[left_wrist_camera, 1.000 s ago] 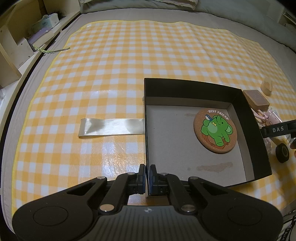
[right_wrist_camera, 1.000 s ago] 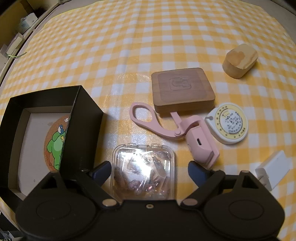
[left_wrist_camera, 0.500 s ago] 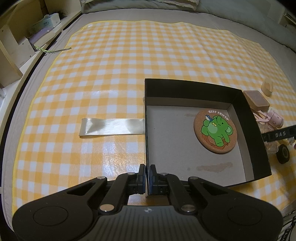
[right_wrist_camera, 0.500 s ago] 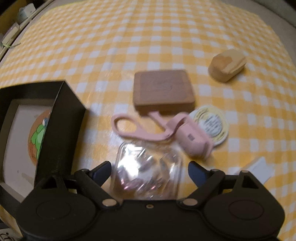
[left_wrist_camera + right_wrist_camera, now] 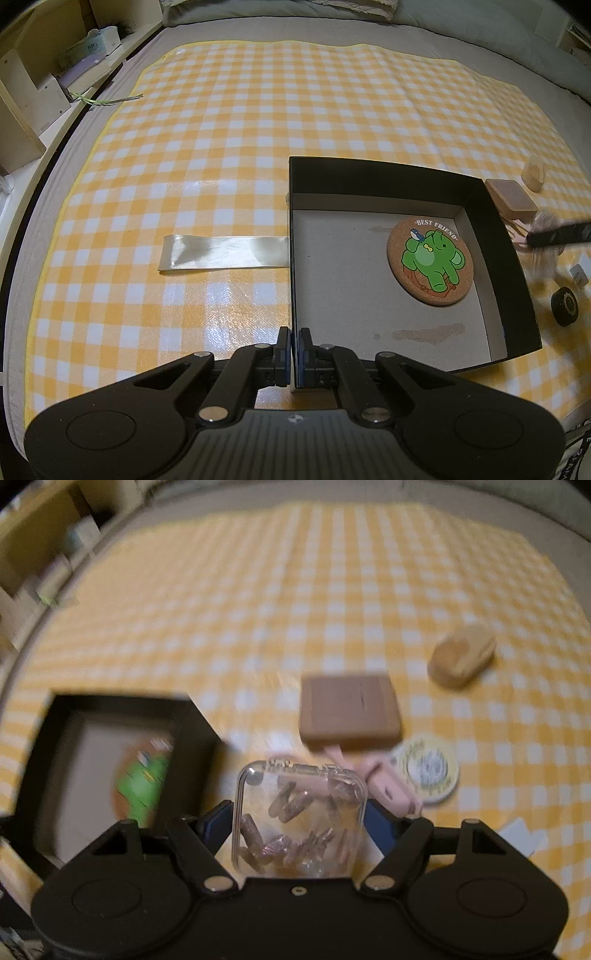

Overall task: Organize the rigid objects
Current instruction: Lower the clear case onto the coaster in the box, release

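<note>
left gripper (image 5: 294, 356) has its jaws pressed together on the near-left wall of the black box (image 5: 373, 184), pinning the thin card edge and, by the look of it, steadying the box on the checked cloth (image 5: 221, 129). right gripper (image 5: 299, 819) has its jaws partly closed, pads against the two sides of the clear plastic case (image 5: 300, 816), which holds small brownish pieces; the case appears lifted off the cloth, though blur in the right wrist view makes the clearance hard to judge. inside the box, toward its right side, lies the cork coaster (image 5: 430, 266) with a green elephant print; the rest of the grey floor shows only faint stains. just beyond the case on the cloth: a pink tool (image 5: 388, 786), a round tape measure (image 5: 428, 771) and a white plug (image 5: 521, 834) at the right edge. farther out sit the square wooden block (image 5: 349, 710) and, well apart, the small rounded wooden piece (image 5: 461, 655). a flat satin ribbon (image 5: 225, 253) lies on the cloth touching the box's left wall. judged step: carrying the case to the box, with several items not yet packed. next move calls for swinging the case left over the box's right wall, clearing its rim, and lowering it onto bare floor beside the coaster before opening the jaws.
</note>
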The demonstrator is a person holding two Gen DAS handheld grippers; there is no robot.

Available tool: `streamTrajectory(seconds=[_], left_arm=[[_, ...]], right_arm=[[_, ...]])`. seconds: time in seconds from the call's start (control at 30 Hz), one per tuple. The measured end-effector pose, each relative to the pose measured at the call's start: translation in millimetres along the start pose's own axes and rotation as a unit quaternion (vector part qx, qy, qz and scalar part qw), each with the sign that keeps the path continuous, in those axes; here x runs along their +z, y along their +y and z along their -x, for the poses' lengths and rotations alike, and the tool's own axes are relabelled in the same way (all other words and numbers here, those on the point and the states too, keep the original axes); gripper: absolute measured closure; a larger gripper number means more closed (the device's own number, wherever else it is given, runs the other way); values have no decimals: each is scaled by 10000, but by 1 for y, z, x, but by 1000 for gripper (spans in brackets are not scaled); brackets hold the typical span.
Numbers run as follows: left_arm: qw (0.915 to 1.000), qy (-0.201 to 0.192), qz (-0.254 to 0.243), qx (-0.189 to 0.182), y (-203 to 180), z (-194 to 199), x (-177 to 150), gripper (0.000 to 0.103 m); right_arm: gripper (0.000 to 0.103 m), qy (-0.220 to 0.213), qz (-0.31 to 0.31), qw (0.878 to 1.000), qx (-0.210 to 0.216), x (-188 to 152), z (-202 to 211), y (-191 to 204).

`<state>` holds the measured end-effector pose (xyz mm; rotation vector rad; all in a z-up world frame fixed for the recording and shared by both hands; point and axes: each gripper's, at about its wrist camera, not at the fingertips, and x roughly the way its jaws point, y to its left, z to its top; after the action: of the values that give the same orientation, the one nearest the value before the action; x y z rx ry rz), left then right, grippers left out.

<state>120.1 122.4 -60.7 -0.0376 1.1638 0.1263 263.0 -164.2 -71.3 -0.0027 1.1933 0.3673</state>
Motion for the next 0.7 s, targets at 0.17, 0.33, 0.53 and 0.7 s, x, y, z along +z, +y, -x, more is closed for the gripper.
streamTrajectory(seconds=[0.17, 0.33, 0.53, 0.7], left_arm=[[10000, -2, -1, -1, 1, 2, 0, 99], [10000, 1, 4, -10, 1, 2, 0, 99], [10000, -9, -3, -51, 1, 2, 0, 98], [10000, -3, -17, -71, 0, 1, 0, 98]], right_arm=[[27, -599, -114, 9971, 451, 13, 35, 14], [27, -624, 48, 9923, 1072, 21, 44, 53], [27, 88, 609, 9914, 1154, 15, 15, 110], [27, 407, 734, 9956, 410, 14, -15, 127]])
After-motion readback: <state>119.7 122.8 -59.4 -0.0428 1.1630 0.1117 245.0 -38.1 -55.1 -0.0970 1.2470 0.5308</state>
